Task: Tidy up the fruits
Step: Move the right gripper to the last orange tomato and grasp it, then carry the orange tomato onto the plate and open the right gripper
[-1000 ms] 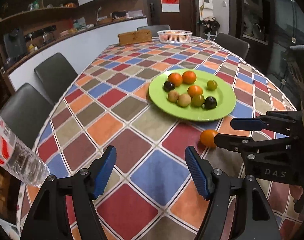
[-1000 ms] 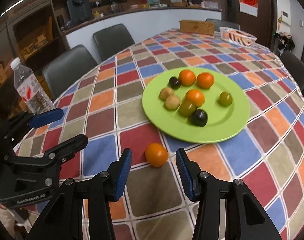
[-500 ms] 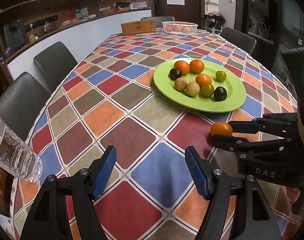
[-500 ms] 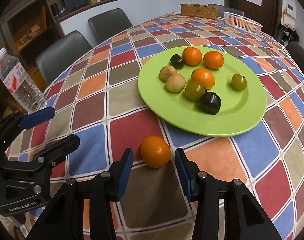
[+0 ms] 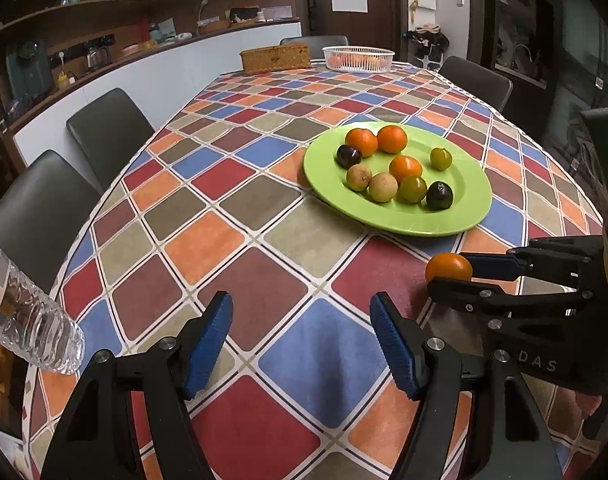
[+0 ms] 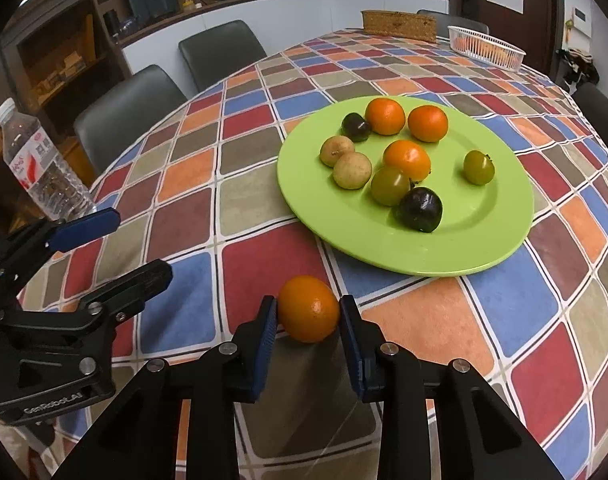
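Checked tablecloth (image 6: 264, 272), right gripper (image 6: 309, 312) jaws now closed on orange (image 6: 309, 309)

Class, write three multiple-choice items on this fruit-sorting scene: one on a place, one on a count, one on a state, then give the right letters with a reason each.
1. Where is the loose orange?
A. on the green plate
B. on the tablecloth before the plate
C. in the white basket

2. How many fruits lie on the green plate?
A. five
B. eight
C. eleven

3. How does the left gripper stand?
A. open, holding nothing
B. shut on the water bottle
C. shut on a dark fruit

Key: 1 B, it sits off the plate's near rim, between the right gripper's pads. 2 B, three orange, two dark, two green, two tan-yellow... counted: eight. 3 A, its blue pads are wide apart over bare cloth.
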Action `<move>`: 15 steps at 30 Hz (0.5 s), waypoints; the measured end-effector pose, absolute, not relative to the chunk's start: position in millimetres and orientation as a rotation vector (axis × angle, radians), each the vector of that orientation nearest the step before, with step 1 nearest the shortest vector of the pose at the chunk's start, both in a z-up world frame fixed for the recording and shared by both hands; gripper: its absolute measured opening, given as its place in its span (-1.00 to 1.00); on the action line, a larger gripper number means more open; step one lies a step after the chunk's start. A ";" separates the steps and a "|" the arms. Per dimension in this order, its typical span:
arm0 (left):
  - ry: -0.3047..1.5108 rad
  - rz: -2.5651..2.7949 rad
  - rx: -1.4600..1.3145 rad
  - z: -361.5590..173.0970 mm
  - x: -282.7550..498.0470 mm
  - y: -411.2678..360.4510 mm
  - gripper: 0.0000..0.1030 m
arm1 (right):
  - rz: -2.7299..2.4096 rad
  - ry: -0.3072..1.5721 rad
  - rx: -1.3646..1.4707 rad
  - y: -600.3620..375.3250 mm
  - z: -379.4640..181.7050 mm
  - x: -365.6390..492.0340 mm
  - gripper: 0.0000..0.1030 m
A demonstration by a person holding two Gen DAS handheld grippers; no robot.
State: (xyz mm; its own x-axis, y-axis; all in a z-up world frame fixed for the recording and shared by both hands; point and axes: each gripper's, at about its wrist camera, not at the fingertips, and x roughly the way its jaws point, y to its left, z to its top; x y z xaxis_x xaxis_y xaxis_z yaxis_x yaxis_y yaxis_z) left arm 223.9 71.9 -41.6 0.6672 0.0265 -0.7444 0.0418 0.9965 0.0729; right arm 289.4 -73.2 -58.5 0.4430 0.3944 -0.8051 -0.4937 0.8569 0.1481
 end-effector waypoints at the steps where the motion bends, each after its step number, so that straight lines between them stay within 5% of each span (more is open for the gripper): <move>1: 0.835 -0.011 0.086 -39.5 223.9 70.8 0.36 | 0.553 0.961 -0.113 -73.7 -57.2 288.4 -0.37; 15: 0.736 -0.037 0.095 -5.3 235.8 51.3 0.56 | 0.505 0.823 -0.060 -99.6 -10.9 286.6 -0.37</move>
